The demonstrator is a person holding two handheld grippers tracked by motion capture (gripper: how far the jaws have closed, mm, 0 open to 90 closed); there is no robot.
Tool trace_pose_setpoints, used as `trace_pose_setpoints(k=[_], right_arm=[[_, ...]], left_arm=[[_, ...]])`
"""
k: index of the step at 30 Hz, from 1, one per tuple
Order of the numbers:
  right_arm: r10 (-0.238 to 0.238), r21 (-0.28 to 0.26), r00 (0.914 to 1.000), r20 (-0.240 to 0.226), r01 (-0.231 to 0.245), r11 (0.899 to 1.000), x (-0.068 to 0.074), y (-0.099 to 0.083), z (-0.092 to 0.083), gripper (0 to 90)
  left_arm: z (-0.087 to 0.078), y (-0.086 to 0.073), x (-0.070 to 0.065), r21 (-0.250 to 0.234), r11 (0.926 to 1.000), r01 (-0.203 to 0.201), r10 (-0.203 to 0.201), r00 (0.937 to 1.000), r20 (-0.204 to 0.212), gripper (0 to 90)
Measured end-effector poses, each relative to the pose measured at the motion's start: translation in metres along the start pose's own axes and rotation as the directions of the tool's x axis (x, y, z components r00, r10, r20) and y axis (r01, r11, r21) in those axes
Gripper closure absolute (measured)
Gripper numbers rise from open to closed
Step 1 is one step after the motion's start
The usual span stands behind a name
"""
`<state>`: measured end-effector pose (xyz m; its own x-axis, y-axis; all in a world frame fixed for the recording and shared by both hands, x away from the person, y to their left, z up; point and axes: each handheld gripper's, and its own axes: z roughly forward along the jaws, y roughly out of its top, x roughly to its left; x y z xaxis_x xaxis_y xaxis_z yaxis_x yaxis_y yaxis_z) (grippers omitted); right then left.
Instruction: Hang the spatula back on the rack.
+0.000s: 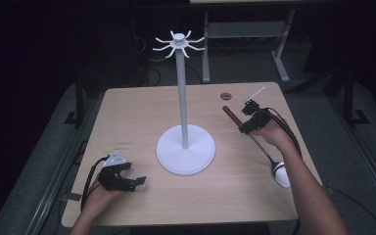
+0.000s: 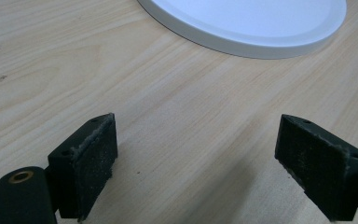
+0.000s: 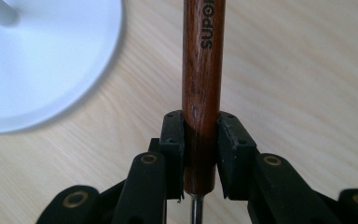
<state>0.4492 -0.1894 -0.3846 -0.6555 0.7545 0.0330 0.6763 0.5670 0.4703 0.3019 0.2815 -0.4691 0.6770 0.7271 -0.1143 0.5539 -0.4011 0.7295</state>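
Table (image 1: 127, 112) runs across the middle of the high view, pale wood under dim light. At the lower left of that frame I see my left gripper (image 1: 139, 181) lying low on the wood, jaws spread wide with nothing between them; in the left gripper view the two black pads (image 2: 91, 163) stand well apart over bare grain, with the rim of the white stand base (image 2: 261, 42) at the top of the frame. In the centre of the high view the white stand (image 1: 182, 98) rises from its round base to a crown of hooks (upper middle of the frame). At the right, my right gripper (image 1: 242, 126) is clamped on the ladle (image 1: 254, 137): its brown wooden handle (image 3: 203, 70) sits squeezed between the pads in the right gripper view, pointing up the frame. In the high view the handle tip points toward the upper left, while the metal bowl (image 1: 280, 172) hangs toward the lower right, near the table's right edge.
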Motion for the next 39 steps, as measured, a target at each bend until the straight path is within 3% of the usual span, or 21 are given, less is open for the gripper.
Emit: trace_pose_setpoints(k=[5,9,12,20,30,39], right_arm=[[-0.007,-0.097,1.0000,-0.002,0.007,0.995,0.005,-0.002,-0.017,73.8],[0.000,-0.174,0.9999,-0.012,-0.002,0.985,0.006,-0.006,-0.030,73.8],[-0.005,-0.235,0.9997,-0.024,-0.001,0.972,0.007,-0.010,-0.040,73.8],[-0.030,-0.378,0.9985,-0.045,0.011,0.926,0.011,-0.021,-0.061,73.8],[-0.044,-0.544,0.9964,-0.073,-0.002,0.839,0.013,-0.030,-0.082,73.9],[-0.090,-0.679,0.9837,-0.156,-0.041,0.733,0.018,-0.030,-0.101,74.1]], left_arm=[[0.000,0.000,0.000,0.000,1.0000,0.000,0.000,1.0000,-0.001,12.6],[-0.001,0.000,0.001,0.008,0.9999,-0.008,0.008,1.0000,-0.002,12.6],[-0.001,0.000,0.001,0.008,1.0000,-0.006,0.006,1.0000,-0.002,12.6],[0.000,0.000,0.001,0.008,0.9999,-0.010,0.010,0.9999,-0.007,12.5],[0.000,0.000,0.000,0.003,1.0000,0.001,-0.001,1.0000,-0.006,12.6],[0.000,0.000,0.001,0.007,1.0000,-0.003,0.003,1.0000,-0.005,12.6]])
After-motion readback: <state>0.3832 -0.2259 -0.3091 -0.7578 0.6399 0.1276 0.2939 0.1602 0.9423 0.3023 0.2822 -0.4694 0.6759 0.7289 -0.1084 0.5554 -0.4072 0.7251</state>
